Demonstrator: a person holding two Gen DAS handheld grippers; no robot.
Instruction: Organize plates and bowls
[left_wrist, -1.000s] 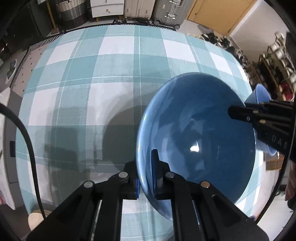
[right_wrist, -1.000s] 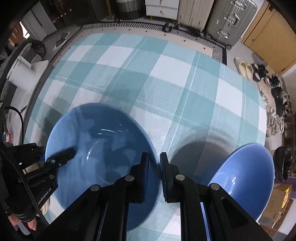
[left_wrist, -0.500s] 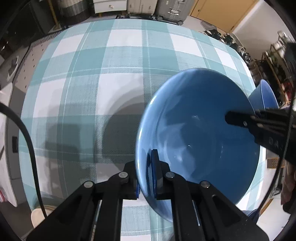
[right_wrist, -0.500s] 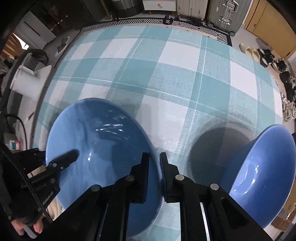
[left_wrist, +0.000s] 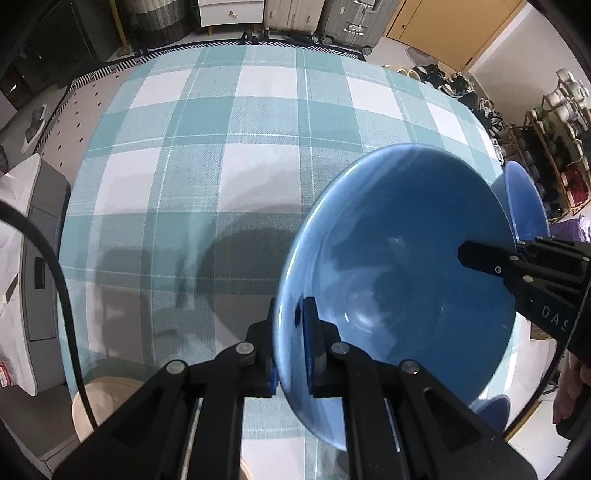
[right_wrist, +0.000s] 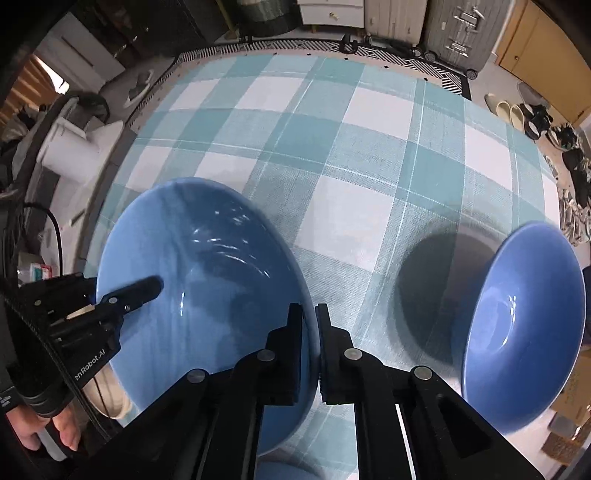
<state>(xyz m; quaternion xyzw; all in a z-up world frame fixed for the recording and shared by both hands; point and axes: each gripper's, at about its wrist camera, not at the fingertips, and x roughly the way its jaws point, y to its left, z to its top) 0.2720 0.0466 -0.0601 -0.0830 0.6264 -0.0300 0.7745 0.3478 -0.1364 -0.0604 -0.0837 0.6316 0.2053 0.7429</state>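
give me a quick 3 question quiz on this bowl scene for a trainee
1. True or false: both grippers grip the rim of the same large blue bowl.
2. How many blue bowls show in the right wrist view? A) one B) two C) four
3. What covers the table?

Key
1. True. The left gripper pinches one side of the rim and the right gripper pinches the opposite side.
2. B. The held bowl, and a second blue bowl further right.
3. A teal and white checked tablecloth.
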